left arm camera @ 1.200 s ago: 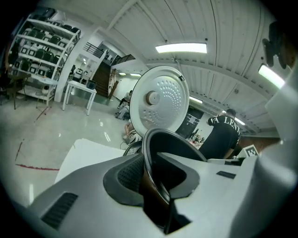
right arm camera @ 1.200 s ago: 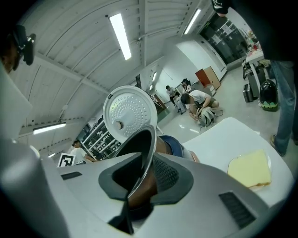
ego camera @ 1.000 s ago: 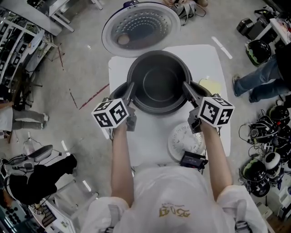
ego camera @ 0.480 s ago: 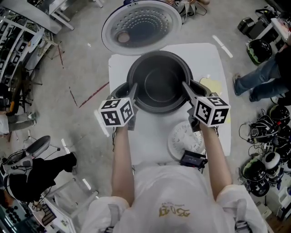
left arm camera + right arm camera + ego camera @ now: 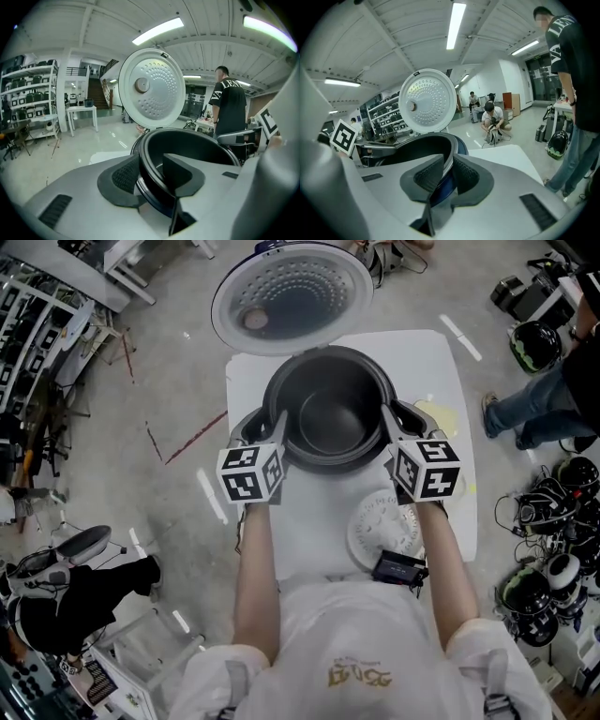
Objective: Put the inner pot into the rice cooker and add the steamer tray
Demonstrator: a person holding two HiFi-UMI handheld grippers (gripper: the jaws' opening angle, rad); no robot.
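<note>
Inner pot (image 5: 330, 418) empty, inside rice cooker (image 5: 461, 144); lid (image 5: 292, 298) open.

1. Bystander's black shirt (image 5: 228, 101): white capitals "LEN" across the back, plus "VA" in the right gripper view; remainder cut off;
2. Head-camera wearer's white shirt (image 5: 356, 634): gold print, upside down, unreadable.

From the head we look steeply down on the desk (image 5: 441, 362). Both gripper views sit low, close against the inner pot (image 5: 328, 413) from opposite sides; all three share the raised lid (image 5: 292, 296).
</note>
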